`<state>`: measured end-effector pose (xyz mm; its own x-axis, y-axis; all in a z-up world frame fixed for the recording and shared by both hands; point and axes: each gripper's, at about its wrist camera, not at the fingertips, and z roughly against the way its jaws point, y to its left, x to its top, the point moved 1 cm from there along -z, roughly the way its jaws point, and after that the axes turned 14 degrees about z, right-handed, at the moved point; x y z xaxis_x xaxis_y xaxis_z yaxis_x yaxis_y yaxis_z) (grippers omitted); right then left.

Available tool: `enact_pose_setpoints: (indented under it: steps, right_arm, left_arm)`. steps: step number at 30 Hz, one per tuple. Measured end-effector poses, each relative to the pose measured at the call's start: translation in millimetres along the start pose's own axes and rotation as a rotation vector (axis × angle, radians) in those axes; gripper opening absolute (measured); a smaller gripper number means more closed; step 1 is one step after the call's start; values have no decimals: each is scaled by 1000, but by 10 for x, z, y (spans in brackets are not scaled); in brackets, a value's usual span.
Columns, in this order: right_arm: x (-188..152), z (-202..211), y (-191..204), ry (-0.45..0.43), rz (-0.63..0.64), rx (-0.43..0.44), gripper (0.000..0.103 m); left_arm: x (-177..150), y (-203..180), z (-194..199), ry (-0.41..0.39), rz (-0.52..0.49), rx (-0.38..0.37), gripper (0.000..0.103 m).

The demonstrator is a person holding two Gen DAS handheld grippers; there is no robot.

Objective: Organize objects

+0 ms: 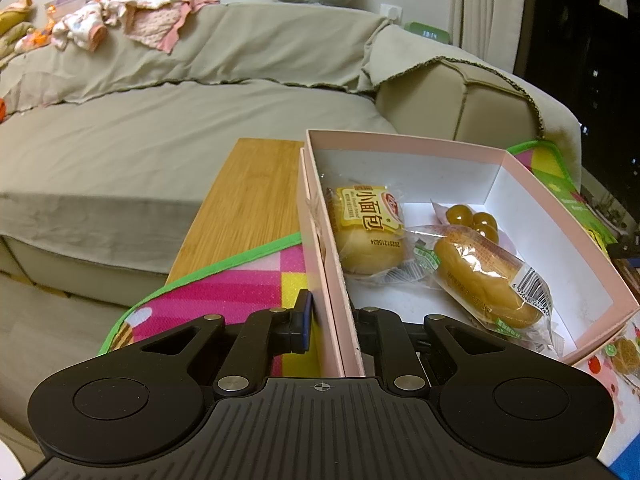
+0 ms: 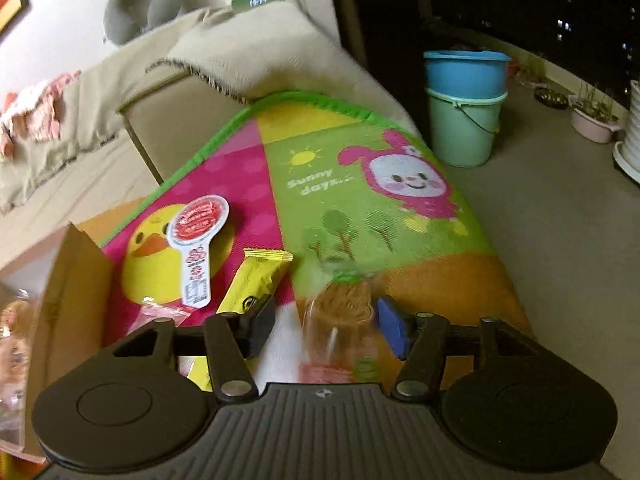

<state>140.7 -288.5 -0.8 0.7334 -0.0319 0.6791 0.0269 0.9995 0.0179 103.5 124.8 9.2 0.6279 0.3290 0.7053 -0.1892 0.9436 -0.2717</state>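
A pink cardboard box (image 1: 532, 196) with a white inside sits on the colourful play mat (image 1: 224, 292). In it lie a yellow-labelled round bread (image 1: 370, 236), a long wrapped bread (image 1: 484, 280) and a pack of brown balls (image 1: 472, 218). My left gripper (image 1: 334, 320) is shut on the box's near left wall. In the right wrist view a blurred clear-wrapped pastry (image 2: 340, 320) lies on the mat between the fingers of my right gripper (image 2: 325, 312), which stands open around it. A yellow snack bar (image 2: 256, 288) and a white paddle-shaped packet (image 2: 198, 240) lie to its left.
The box's wall (image 2: 72, 280) rises at the left of the right wrist view. A small pink packet (image 2: 160, 314) lies near it. A beige sofa (image 1: 180, 132) with clothes stands behind the wooden table (image 1: 248, 208). Two stacked buckets (image 2: 464, 108) stand on the floor to the right.
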Motion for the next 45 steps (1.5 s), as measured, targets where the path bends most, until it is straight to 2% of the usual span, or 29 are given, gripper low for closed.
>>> enact_pose_setpoints:
  steps: [2, 5, 12, 14, 16, 18, 22, 27, 28, 30, 32, 39, 45]
  right_arm:
    - [43, -42, 110, -2, 57, -3, 37]
    - [-16, 31, 243, 11, 105, 97, 37]
    - [-453, 505, 503, 49, 290, 169, 37]
    - [-557, 677, 540, 39, 340, 151, 38]
    - [-643, 878, 617, -11, 422, 91, 39]
    - [-687, 1023, 702, -54, 459, 84, 40]
    - [-709, 1076, 898, -74, 490, 188, 49]
    - [-760, 738, 1074, -6, 486, 209, 53]
    - [-759, 722, 1069, -21, 461, 210, 54]
    - [-752, 726, 1088, -8, 453, 212, 49]
    - [-784, 772, 1107, 2, 463, 213, 38]
    - [-933, 959, 1131, 40, 470, 213, 36]
    - [-1051, 1162, 1215, 80, 460, 267, 35]
  left_arm:
    - [1, -1, -1, 0, 0, 0, 15]
    - [0, 0, 0, -1, 0, 0, 15]
    - [1, -1, 0, -1, 1, 0, 15]
    - [4, -7, -3, -1, 1, 0, 15]
    - [4, -7, -3, -1, 0, 0, 15]
    - [4, -7, -3, -1, 0, 0, 15]
    - [5, -11, -4, 0, -1, 4, 15]
    - [11, -45, 15, -1, -16, 16, 14]
    - [15, -51, 30, -2, -20, 16, 15]
    - [22, -48, 51, -2, -20, 11, 15]
    - [25, -53, 53, -2, -17, 14, 15]
    - [57, -90, 150, -20, -17, 16, 15]
    - [56, -131, 136, -17, -38, 37, 14]
